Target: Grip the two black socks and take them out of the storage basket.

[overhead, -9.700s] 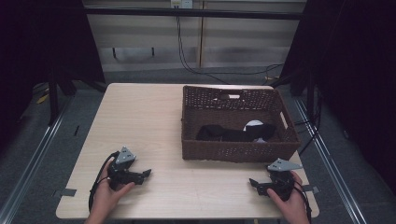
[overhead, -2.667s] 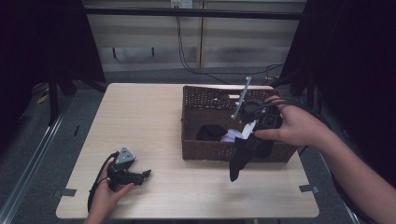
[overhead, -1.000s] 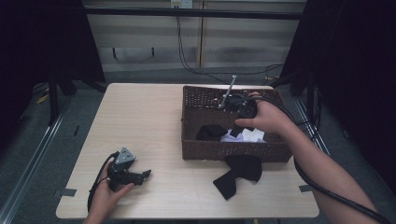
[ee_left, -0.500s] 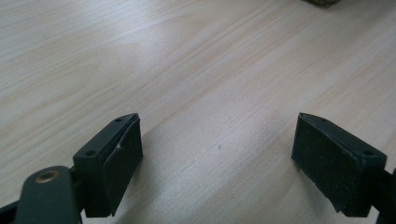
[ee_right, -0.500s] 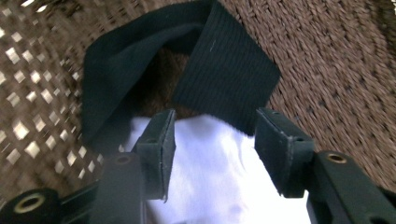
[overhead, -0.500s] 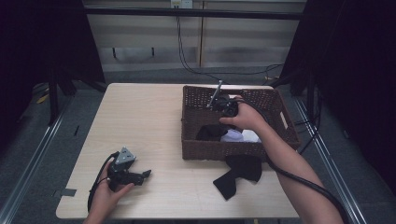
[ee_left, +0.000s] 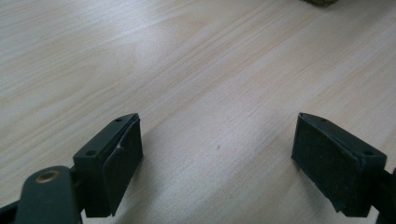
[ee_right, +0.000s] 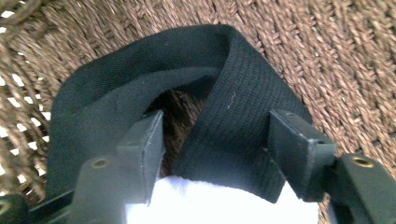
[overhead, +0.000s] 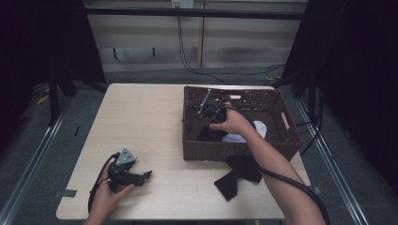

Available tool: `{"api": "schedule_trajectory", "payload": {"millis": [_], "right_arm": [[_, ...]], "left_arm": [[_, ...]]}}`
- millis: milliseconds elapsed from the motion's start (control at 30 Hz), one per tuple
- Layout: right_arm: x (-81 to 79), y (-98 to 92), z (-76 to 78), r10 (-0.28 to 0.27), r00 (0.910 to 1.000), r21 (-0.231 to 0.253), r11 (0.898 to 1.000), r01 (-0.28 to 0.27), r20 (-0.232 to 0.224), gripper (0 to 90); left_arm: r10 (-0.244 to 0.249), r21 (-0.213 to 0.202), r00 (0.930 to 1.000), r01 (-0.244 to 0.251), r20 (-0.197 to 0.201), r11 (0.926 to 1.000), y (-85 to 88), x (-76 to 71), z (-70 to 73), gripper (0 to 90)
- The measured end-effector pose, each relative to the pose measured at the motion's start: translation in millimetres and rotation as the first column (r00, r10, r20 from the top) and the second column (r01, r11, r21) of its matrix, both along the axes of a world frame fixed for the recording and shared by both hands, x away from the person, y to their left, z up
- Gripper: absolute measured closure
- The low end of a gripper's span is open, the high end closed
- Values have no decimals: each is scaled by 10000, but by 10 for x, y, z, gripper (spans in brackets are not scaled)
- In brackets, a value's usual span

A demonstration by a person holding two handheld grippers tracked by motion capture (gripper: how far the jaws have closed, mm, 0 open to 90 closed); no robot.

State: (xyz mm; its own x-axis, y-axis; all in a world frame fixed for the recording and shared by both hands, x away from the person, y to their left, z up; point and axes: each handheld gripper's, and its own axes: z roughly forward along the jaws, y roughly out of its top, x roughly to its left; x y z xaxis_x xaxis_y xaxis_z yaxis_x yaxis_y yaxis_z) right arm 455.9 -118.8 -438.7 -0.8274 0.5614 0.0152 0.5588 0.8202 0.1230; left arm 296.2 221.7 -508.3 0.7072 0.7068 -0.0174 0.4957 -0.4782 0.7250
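The pale wood-grain tabletop carries a dark woven wicker basket. The right arm reaches forward into it; the right gripper is spread wide over a folded black knit cloth lying on white fabric. Another black cloth lies just in front of the basket. The left gripper rests near the tabletop's front-left corner, released and empty.

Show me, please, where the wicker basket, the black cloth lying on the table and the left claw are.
wicker basket [overhead: 234, 152], high view, its front wall.
black cloth [overhead: 237, 176], high view, its middle.
left claw [overhead: 146, 175], high view, between its tips.
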Motion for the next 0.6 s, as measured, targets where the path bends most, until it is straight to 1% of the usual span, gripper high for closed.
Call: {"api": "schedule_trajectory", "payload": {"millis": [100, 133, 200, 233, 267, 300, 333, 367, 400, 533, 600], "right_arm": [[5, 4, -54, -19, 10000, -86, 10000, 19, -25, 473], [3, -2, -71, -7, 10000, -168, 9999, 6, -74, 541], [1, -24, -105, 34, 9997, -324, 9995, -42, -248, 705], [0, -39, -113, 64, 9991, -361, 9993, -78, -410, 793], [-3, -56, -111, 15, 9991, -294, 9996, -28, -434, 828], [-7, -78, -95, -121, 9991, -284, 9995, 110, -412, 840], [-3, -109, -71, -149, 9991, -157, 9998, 143, -406, 847], [-8, -132, -41, -243, 9982, -55, 9997, 241, -545, 850], [-13, -159, -10, -281, 9982, -31, 9996, 280, -528, 852], [-42, -260, 169, -552, 9968, 155, 9983, 562, -585, 856], [-48, -312, 273, -581, 9968, 300, 9978, 598, -555, 857]], "left_arm": [[-2, -4, 10000, 2, 3, 10000, 0, 0, 0, 157], [-8, 2, 10000, 8, 4, 10000, 0, 0, 0, 157], [-2, -2, 10000, 2, 11, 10000, 0, 0, -1, 157], [0, -2, 10000, 0, 11, 10000, 0, 0, -1, 157], [-3, 0, 10000, 3, 10, 10000, 0, 0, -1, 157], [-3, 0, 10000, 3, 10, 10000, 0, 0, -1, 157], [-1, -2, 10000, 1, 11, 10000, 0, 0, -1, 157], [-1, -2, 10000, 1, 10, 10000, 0, 0, -1, 157], [-3, -4, 10000, 3, 4, 10000, 0, 0, 0, 157], [-4, -8, 10000, 4, -7, 10000, 0, 0, 0, 157], [-17, 15, 10000, 17, -30, 10000, 2, 0, 3, 157]]}}
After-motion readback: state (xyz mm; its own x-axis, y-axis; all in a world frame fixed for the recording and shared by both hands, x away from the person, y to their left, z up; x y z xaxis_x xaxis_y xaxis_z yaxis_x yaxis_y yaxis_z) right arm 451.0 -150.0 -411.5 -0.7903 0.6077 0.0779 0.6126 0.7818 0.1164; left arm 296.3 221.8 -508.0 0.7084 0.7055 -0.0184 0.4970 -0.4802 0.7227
